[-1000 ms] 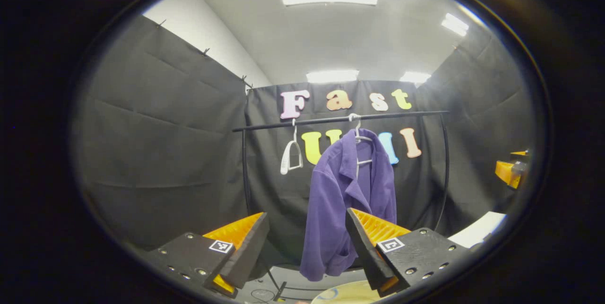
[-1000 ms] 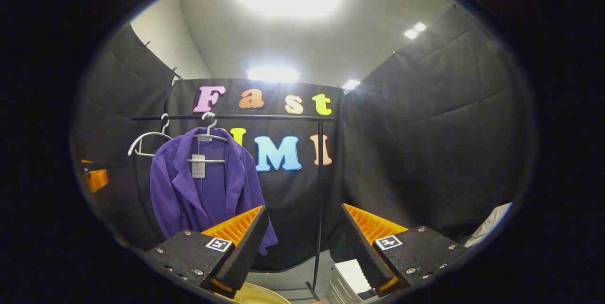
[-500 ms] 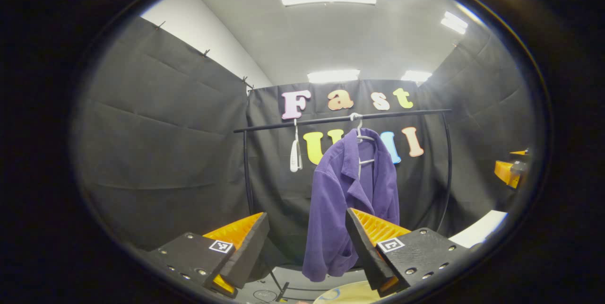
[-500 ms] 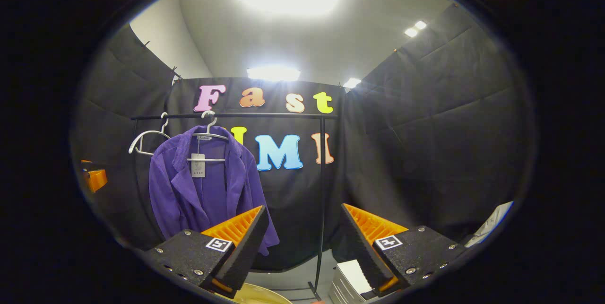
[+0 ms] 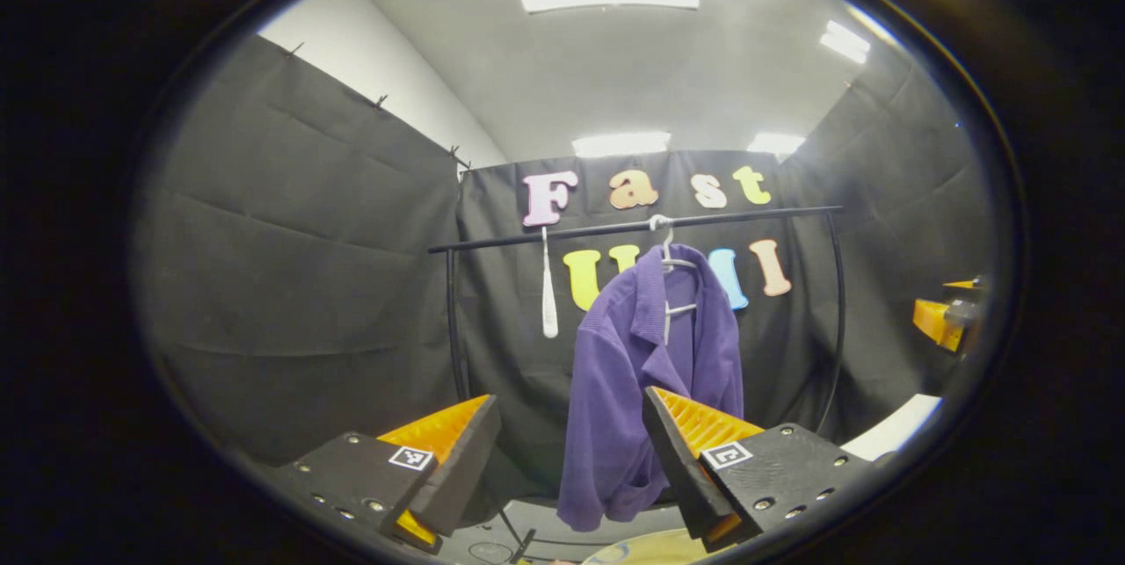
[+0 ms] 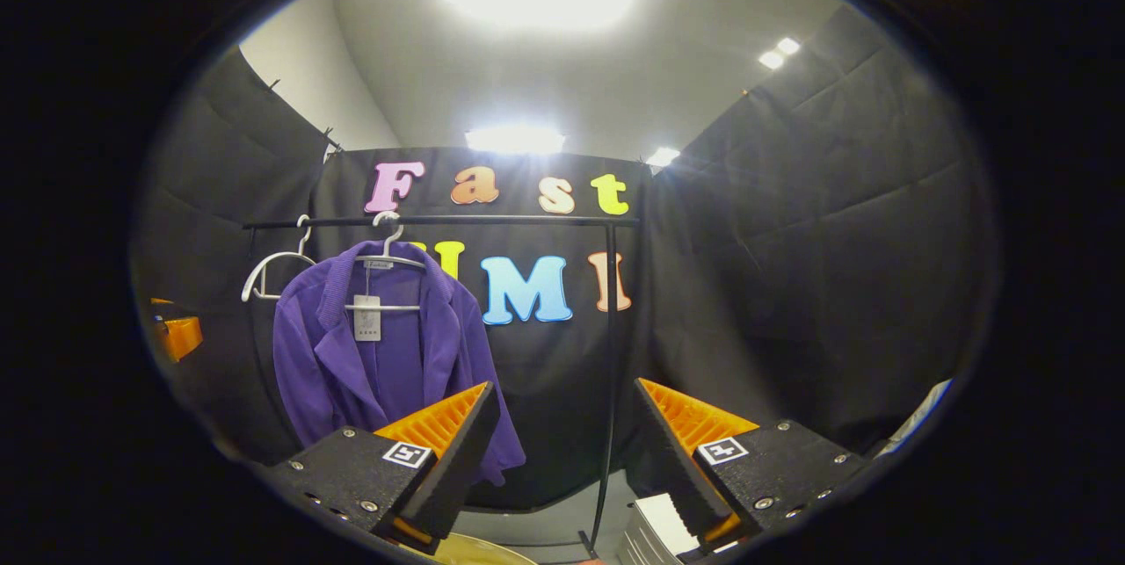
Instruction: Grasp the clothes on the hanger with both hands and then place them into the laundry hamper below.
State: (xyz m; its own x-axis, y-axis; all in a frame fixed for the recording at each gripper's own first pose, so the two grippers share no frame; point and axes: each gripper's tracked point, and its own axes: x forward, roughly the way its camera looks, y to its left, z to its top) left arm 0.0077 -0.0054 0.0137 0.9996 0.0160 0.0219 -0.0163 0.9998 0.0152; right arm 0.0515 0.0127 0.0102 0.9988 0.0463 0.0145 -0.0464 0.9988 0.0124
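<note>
The purple jacket (image 5: 646, 372) hangs on its hanger (image 6: 387, 259) on the rail (image 5: 633, 225), ungrasped. Left gripper (image 5: 571, 424) and right gripper (image 6: 558, 424) are both open and empty, well apart from it. Grasping and placing into the hamper remain.

The purple jacket (image 6: 387, 363) is ribbed matt cloth on a smooth plastic hanger (image 6: 387, 259) under a thin dark rail (image 6: 527, 220).
</note>
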